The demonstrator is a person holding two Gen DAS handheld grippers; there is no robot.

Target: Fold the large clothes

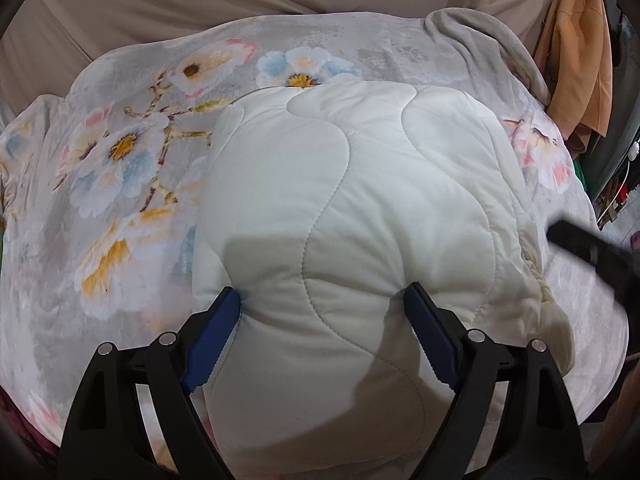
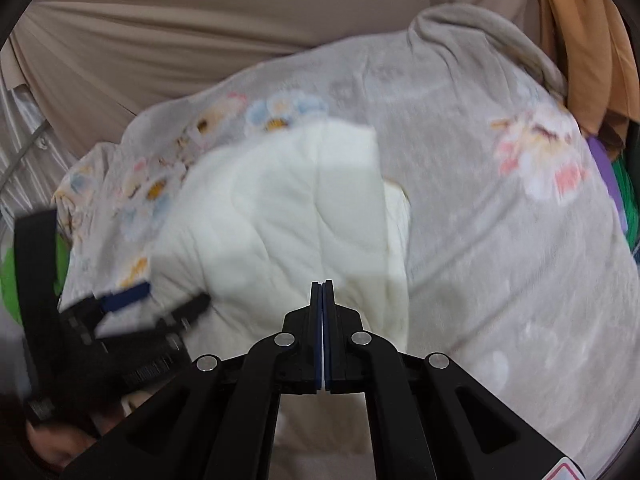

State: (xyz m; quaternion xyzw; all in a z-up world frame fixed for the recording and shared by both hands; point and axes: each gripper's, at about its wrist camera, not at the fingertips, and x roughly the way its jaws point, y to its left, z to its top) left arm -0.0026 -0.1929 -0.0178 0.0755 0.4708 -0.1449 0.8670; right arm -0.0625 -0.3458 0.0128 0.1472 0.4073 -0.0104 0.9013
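The white quilted garment (image 1: 352,208) lies folded mid-frame on the floral blanket (image 1: 120,152). Our left tongs (image 1: 322,300) straddle its near bulge, jaws spread; our right tongs (image 2: 322,284) are closed, empty. The puffy fold could spring open once released.

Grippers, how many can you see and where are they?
2. Left gripper open, straddling the white quilted garment's near edge; right gripper shut, empty, hovering over its right side.

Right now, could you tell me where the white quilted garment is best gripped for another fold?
Probably the near edge of the white quilted garment, approached from the near side: that puffy edge already sits between the open left hand-held gripper, while its far edge lies flat on the floral blanket.
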